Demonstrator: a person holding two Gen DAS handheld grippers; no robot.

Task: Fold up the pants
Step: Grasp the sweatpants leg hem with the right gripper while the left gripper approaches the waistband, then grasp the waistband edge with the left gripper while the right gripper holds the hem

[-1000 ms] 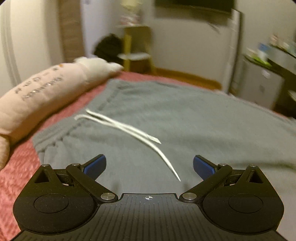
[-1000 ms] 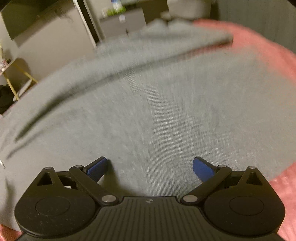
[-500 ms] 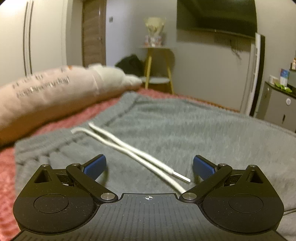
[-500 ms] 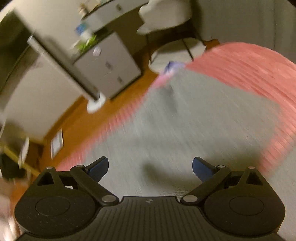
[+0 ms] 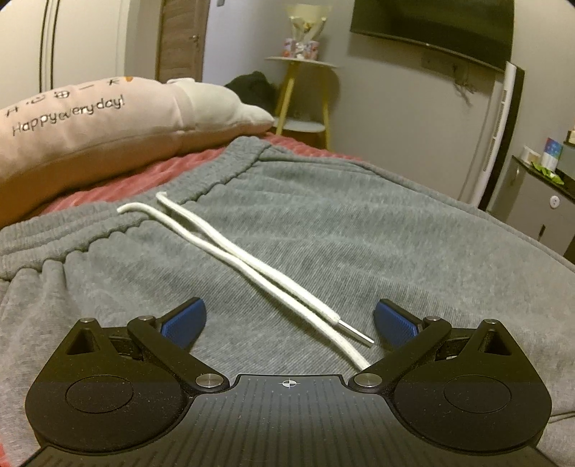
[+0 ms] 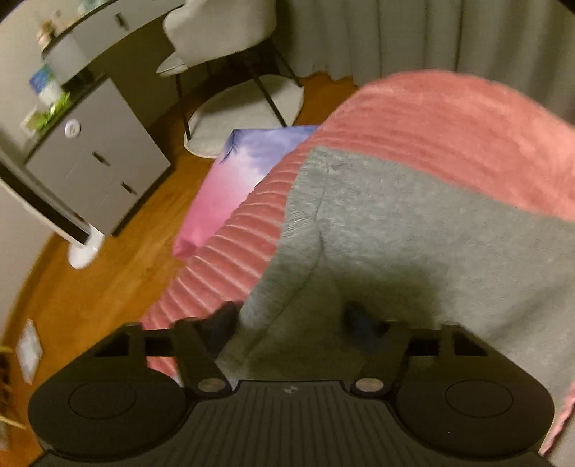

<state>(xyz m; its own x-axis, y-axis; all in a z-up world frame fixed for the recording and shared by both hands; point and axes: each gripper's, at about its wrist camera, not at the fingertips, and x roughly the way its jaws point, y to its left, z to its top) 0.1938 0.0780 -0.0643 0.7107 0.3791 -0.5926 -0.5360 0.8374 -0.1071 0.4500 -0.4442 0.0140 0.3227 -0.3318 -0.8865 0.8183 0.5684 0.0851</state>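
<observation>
Grey sweatpants (image 5: 359,215) lie flat on a pink ribbed bedspread (image 6: 449,118). In the left wrist view the elastic waistband (image 5: 215,179) is at the far left, and two white drawstrings (image 5: 251,262) run from it toward me. My left gripper (image 5: 289,319) is open low over the cloth, with the drawstring tips between its fingers. In the right wrist view my right gripper (image 6: 293,318) points down at the edge of a pant leg (image 6: 413,222) near the bed's side. Its jaws are closing with a ridge of grey cloth between them. The pads do not visibly pinch it.
A long pink pillow (image 5: 90,122) with lettering lies beyond the waistband. Past the bed edge are a wood floor (image 6: 107,287), a grey cabinet (image 6: 97,158), a chair (image 6: 222,32) and a pink-purple sheet (image 6: 233,179). A yellow-legged side table (image 5: 302,72) stands at the far wall.
My left gripper sank closer to the waist area and stayed open. My right gripper swept along the leg to its edge by the bed's side, rolled, and its jaws narrowed around the cloth.
</observation>
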